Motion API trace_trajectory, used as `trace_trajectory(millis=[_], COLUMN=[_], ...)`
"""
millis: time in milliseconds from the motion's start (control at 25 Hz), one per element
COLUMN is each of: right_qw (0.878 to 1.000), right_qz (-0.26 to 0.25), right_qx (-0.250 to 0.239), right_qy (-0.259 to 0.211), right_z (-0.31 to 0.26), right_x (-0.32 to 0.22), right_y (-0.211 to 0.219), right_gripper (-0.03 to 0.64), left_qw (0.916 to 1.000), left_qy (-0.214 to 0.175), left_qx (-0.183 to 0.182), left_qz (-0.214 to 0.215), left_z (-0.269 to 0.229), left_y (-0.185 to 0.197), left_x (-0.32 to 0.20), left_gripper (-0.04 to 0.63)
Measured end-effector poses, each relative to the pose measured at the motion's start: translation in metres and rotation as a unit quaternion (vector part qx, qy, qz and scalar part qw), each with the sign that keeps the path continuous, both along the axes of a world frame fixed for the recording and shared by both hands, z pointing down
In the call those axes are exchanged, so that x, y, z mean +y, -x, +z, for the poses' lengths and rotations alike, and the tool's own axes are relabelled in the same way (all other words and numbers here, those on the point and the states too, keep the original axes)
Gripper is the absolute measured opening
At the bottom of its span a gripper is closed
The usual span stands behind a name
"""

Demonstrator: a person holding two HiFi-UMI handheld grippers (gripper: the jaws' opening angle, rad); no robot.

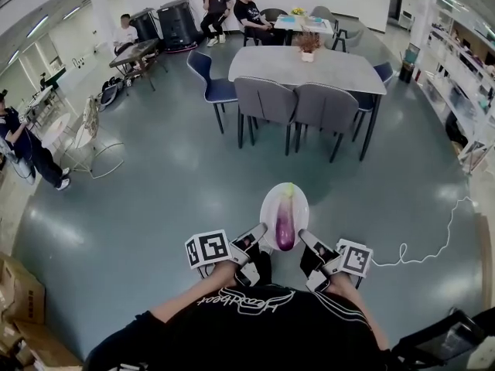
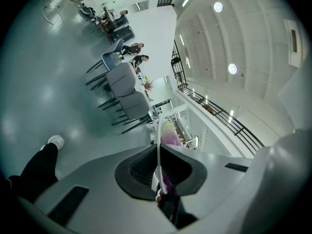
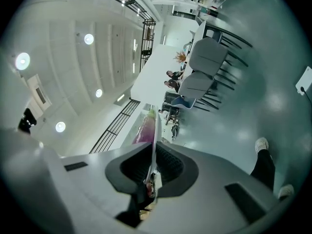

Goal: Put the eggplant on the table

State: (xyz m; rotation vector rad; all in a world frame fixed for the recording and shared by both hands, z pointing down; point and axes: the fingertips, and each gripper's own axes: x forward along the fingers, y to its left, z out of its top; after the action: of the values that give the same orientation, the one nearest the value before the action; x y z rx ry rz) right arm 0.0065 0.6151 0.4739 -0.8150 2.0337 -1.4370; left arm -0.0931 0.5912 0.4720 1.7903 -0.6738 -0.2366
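Note:
A purple eggplant (image 1: 285, 224) with a green stem lies on a white plate (image 1: 268, 204) held in the air in front of me. My left gripper (image 1: 257, 242) is shut on the plate's left rim and my right gripper (image 1: 303, 243) is shut on its right rim. In the left gripper view the plate (image 2: 158, 145) runs edge-on between the pads, with the eggplant (image 2: 169, 134) just beyond. The right gripper view shows the plate (image 3: 154, 140) the same way, the eggplant (image 3: 145, 128) on its left. The grey table (image 1: 309, 66) stands several steps ahead.
Grey chairs (image 1: 292, 108) line the table's near side, a blue chair (image 1: 209, 83) its left end. A small plant (image 1: 308, 46) sits on the table. People sit at the back and left. A white cable (image 1: 433, 247) trails on the floor at right. Cardboard boxes (image 1: 19, 300) lie at left.

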Motion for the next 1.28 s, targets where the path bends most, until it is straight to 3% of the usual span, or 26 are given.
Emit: trace_trajectory(millis=[400, 1000, 1280], right_qw=[1.0, 0.999, 0.999], right_qz=[0.008, 0.029, 0.037], right_qx=[0.007, 0.004, 0.007], right_qy=[0.02, 0.028, 0.026], right_z=[0.015, 0.004, 0.002], right_x=[-0.081, -0.312, -0.391], right_y=[-0.003, 0.011, 0.024], right_gripper=[0.034, 0.034, 0.034], left_qw=[0.9997, 0.9994, 0.9995], left_qy=[0.021, 0.023, 0.014], left_qx=[0.004, 0.007, 0.01], left_qz=[0.015, 0.024, 0.026], left_z=[0.016, 0.004, -0.001], left_y=[-0.005, 0.01, 0.023], left_x=[-0.085, -0.32, -0.399], left_gripper=[0.023, 0.023, 0.023])
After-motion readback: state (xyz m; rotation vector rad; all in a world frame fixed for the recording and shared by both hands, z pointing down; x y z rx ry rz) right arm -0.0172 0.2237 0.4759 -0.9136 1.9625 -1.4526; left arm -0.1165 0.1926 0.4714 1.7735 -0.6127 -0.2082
